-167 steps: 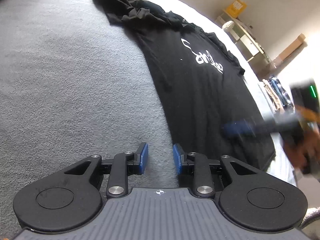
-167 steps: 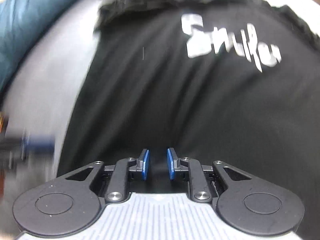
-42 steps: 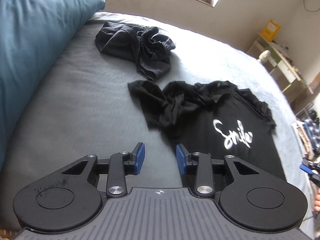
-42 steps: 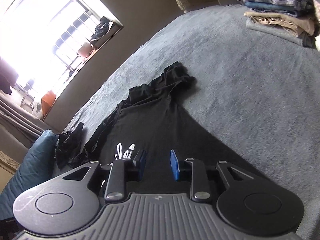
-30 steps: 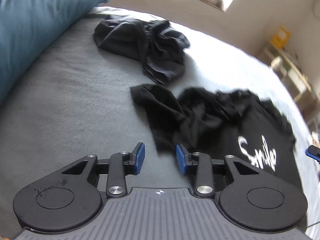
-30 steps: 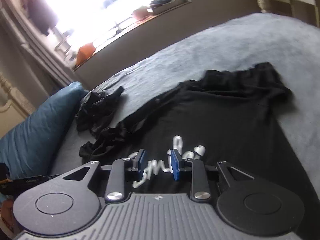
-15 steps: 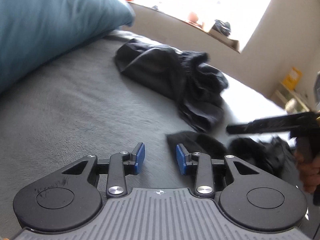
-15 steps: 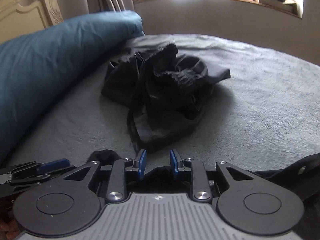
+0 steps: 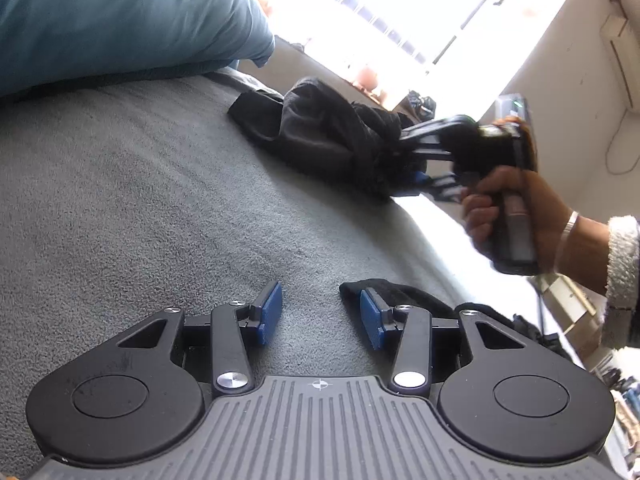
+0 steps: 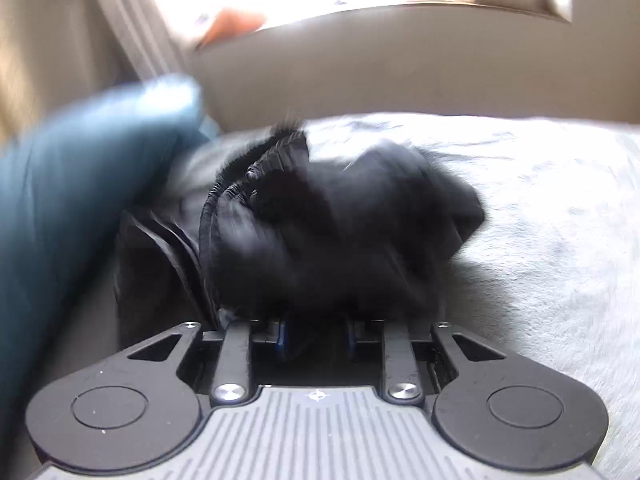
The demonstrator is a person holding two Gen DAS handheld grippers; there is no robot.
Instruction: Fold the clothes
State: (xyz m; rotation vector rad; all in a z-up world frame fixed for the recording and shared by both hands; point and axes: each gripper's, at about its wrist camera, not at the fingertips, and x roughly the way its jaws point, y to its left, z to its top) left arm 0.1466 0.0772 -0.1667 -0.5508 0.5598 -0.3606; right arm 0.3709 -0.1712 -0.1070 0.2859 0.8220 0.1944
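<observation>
Right wrist view, blurred, shows no readable writing: right gripper [image 10: 316, 338] gapes at black bundle [image 10: 340, 232]; left gripper [image 9: 318, 312] spread, empty.

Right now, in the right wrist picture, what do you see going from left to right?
Blue pillow → black clothes → pale blanket.

crumpled black garment [image 10: 340, 232] heaped on grey bed beside blue pillow.
</observation>
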